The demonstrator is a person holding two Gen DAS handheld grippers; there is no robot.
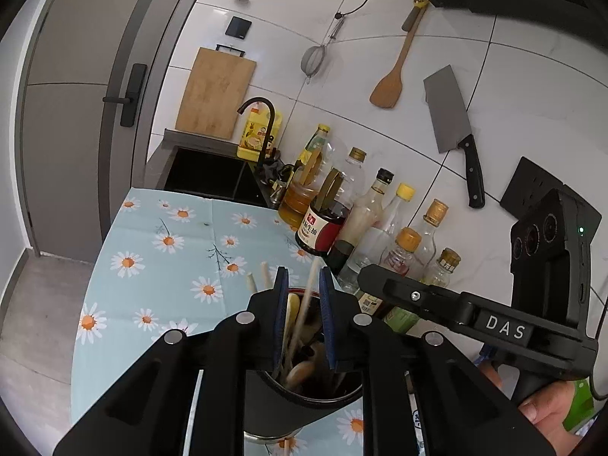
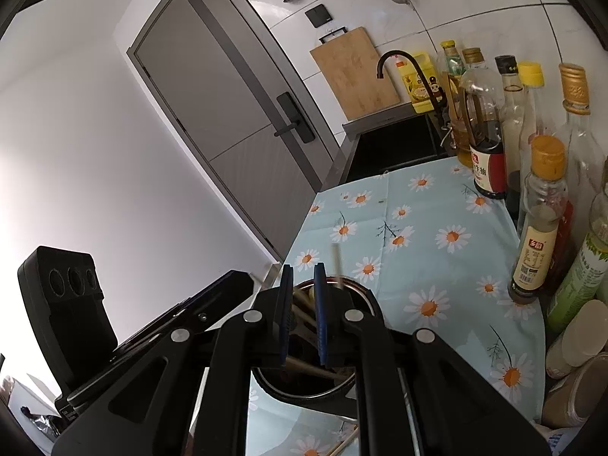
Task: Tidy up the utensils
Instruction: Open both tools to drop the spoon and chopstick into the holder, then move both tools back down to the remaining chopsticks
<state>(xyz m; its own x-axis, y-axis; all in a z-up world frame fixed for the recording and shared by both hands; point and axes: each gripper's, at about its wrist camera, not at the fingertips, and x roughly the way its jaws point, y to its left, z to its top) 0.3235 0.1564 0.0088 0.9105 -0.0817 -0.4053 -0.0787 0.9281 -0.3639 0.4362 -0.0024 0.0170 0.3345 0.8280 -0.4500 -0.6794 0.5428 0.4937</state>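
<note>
While the left gripper (image 1: 303, 315) hangs over the black utensil holder (image 1: 300, 399) in the left wrist view, its two blue-padded fingers (image 1: 280, 315) stand a narrow gap apart and point down at the holder's mouth. One pale chopstick (image 1: 306, 304) rises out of the holder through that gap, nearer to the right finger, but I cannot tell if a pad touches it. More chopsticks (image 1: 262, 277) stick up just left of the left finger, and a wooden spoon (image 1: 300, 372) lies inside the holder below the fingers. The holder stands on the near part of the daisy tablecloth (image 1: 159, 266). On the right, the right gripper (image 1: 448, 304) reaches in beside the holder, held by a hand (image 1: 547, 402). Bottles (image 1: 364, 220) stand in a row on the far right, and a cleaver (image 1: 452, 125) and a wooden spatula (image 1: 391, 76) hang on the tiled wall. In the right wrist view, the right gripper (image 2: 302, 315) also hangs above the utensil holder (image 2: 315, 387), its fingers (image 2: 320, 315) narrow and gripping nothing I can see. A blurred chopstick (image 2: 336, 266) stands just right of the right finger, and other sticks (image 2: 311, 370) cross inside the holder under the pads. The left gripper (image 2: 197, 311) shows at the near left. The tablecloth (image 2: 437, 235) extends far toward the sink (image 2: 395, 144).
</note>
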